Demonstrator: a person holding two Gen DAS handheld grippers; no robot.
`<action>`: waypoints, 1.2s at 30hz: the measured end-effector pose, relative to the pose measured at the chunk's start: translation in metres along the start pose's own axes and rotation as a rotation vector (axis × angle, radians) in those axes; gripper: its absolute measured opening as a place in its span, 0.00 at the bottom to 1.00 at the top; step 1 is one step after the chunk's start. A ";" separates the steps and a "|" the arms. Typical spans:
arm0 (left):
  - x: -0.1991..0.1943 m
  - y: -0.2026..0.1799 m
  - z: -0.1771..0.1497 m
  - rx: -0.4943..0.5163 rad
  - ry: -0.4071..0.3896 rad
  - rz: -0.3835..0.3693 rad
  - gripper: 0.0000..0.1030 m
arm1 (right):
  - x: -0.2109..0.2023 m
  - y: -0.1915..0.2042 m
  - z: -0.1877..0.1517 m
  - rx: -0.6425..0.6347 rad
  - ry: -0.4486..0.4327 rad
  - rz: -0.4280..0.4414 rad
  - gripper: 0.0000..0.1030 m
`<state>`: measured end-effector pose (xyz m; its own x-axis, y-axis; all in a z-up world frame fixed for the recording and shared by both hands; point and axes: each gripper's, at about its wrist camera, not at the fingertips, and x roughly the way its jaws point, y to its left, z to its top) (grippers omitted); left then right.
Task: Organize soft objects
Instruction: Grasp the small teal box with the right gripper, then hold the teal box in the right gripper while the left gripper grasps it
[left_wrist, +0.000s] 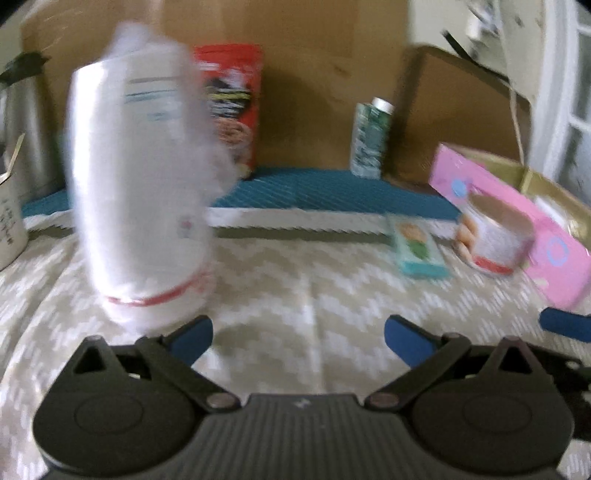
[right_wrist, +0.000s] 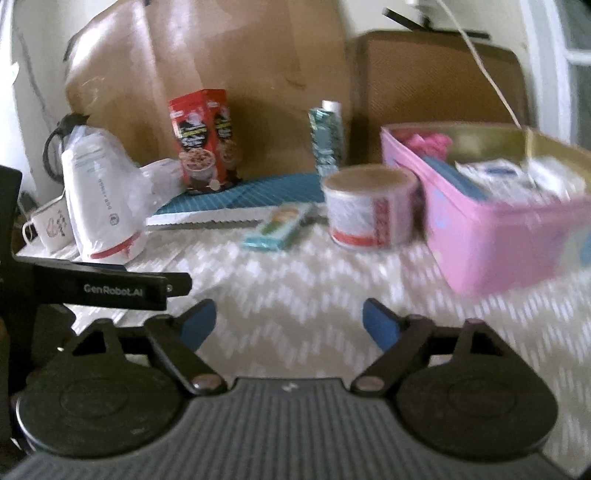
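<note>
Since the white plastic-wrapped pack (left_wrist: 138, 184) looks like soft goods in thin film, I judge it light, squashy and somewhat slippery — likely to deform under the pads rather than resist them. Best hold, in my estimate: across the mid-body, below the loose crinkled film at the top, above the red band near its base.

Position: pack stands upright on the zigzag-patterned cloth (left_wrist: 295, 288), at the left of the table, in front of a steel flask (left_wrist: 26, 122) and beside a mug (right_wrist: 51, 225). In the left wrist view it sits ahead and to the left of the left gripper (left_wrist: 298, 338), off the centreline, near the left fingertip but not between the jaws (contact cannot be judged through the blur).

Left gripper: jaws spread wide, nothing held. Right gripper (right_wrist: 289, 321): likewise wide and empty, over bare cloth, well apart from the pack.

Pink box (right_wrist: 491, 229) stands at right, already holding items — probable destination. A tape roll (right_wrist: 369, 206) and a teal packet (right_wrist: 280, 229) lie between.
</note>
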<state>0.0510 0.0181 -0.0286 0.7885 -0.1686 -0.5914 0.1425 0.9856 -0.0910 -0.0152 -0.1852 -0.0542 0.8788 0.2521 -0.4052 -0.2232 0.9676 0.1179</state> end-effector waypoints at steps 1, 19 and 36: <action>-0.003 0.006 0.000 -0.012 -0.019 0.010 1.00 | 0.005 0.004 0.004 -0.019 0.004 0.005 0.74; -0.014 0.039 -0.004 -0.132 -0.111 -0.154 0.86 | 0.102 0.017 0.046 -0.073 0.108 -0.062 0.46; 0.010 -0.051 0.016 -0.124 0.213 -0.523 0.32 | -0.014 -0.017 -0.019 0.200 0.021 0.228 0.43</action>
<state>0.0609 -0.0345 -0.0168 0.4925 -0.6403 -0.5895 0.3997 0.7681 -0.5004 -0.0315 -0.2044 -0.0680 0.8062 0.4648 -0.3661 -0.3243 0.8647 0.3836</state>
